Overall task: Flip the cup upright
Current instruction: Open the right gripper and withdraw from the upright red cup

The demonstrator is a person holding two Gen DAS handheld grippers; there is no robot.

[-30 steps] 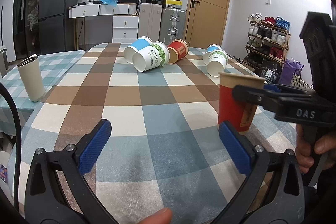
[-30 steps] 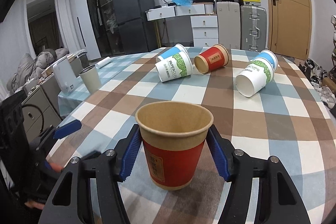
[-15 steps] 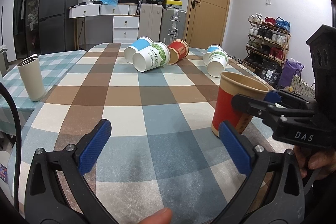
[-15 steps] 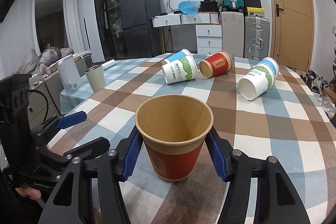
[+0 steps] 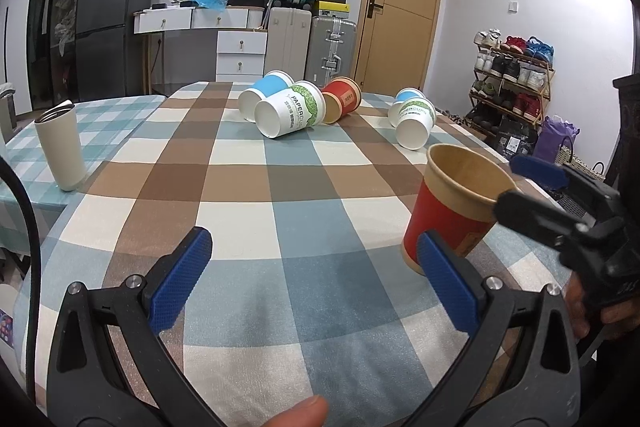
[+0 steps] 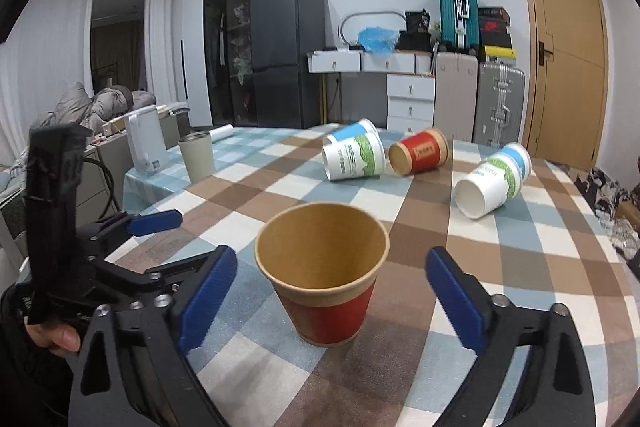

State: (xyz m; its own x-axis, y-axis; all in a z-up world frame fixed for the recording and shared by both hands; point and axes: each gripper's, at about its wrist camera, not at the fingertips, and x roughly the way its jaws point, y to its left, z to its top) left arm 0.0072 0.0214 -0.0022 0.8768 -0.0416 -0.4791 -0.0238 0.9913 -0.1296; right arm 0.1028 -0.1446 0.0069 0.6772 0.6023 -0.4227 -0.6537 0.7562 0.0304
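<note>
Right gripper (image 6: 328, 291) level, spread wide around upright red cup (image 6: 326, 279), untouched; left gripper (image 5: 312, 279) wide, low.

A checked tablecloth (image 5: 256, 203) covered the table. At its far left edge stood a cream tumbler (image 5: 61, 147). Beyond the cloth, a grey fridge (image 5: 108, 15), white drawers (image 5: 240, 53), suitcases (image 5: 304, 39), a door (image 5: 400, 15) and a shoe rack (image 5: 512, 79) lined the walls.

the upright paper cup (image 6: 326, 291) is red below a tan band and tan inside. the tablecloth (image 5: 256, 187) is checked in brown, blue-grey and cream. the gripper fingers (image 6: 206, 291) carry blue pads on black frames; the tumbler (image 5: 60, 147) is beige.
</note>
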